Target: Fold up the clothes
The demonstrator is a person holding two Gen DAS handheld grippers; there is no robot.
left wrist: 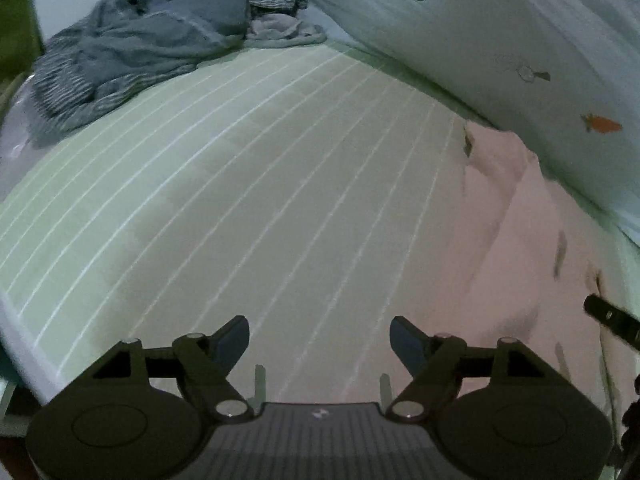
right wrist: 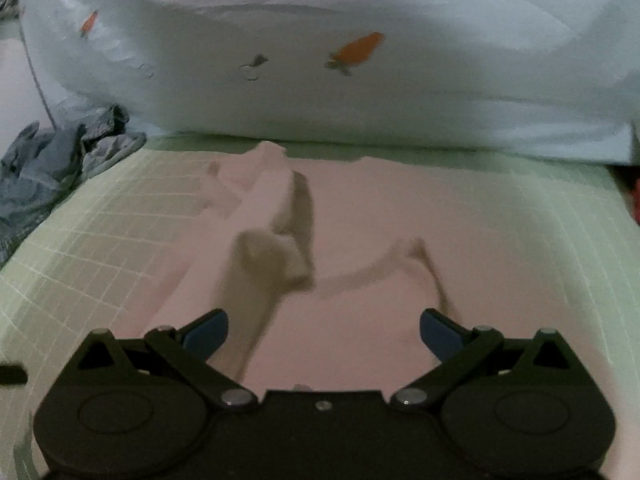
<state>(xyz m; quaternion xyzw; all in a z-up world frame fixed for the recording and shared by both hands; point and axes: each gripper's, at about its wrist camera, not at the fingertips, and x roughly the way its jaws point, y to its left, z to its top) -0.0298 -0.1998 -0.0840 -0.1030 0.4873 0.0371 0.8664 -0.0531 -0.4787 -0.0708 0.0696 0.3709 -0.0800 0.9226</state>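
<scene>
green grid bed sheet (right wrist: 100, 240) | pink garment (right wrist: 380, 240) spread flat | both jaws spread, empty

left gripper (left wrist: 319, 340): black linkage arms, round black side housings, silver pivot screws, dark blue fingertips (left wrist: 234, 340), ribbed grey centre plate
right gripper (right wrist: 324, 334): same black body, silver screws, blue fingertips (right wrist: 208, 334)

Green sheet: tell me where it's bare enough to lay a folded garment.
The widest bare stretch of green sheet lies between the grey clothes pile and the pink garment. The strip under the white duvet is narrow; the pink garment crowds the right side.
</scene>
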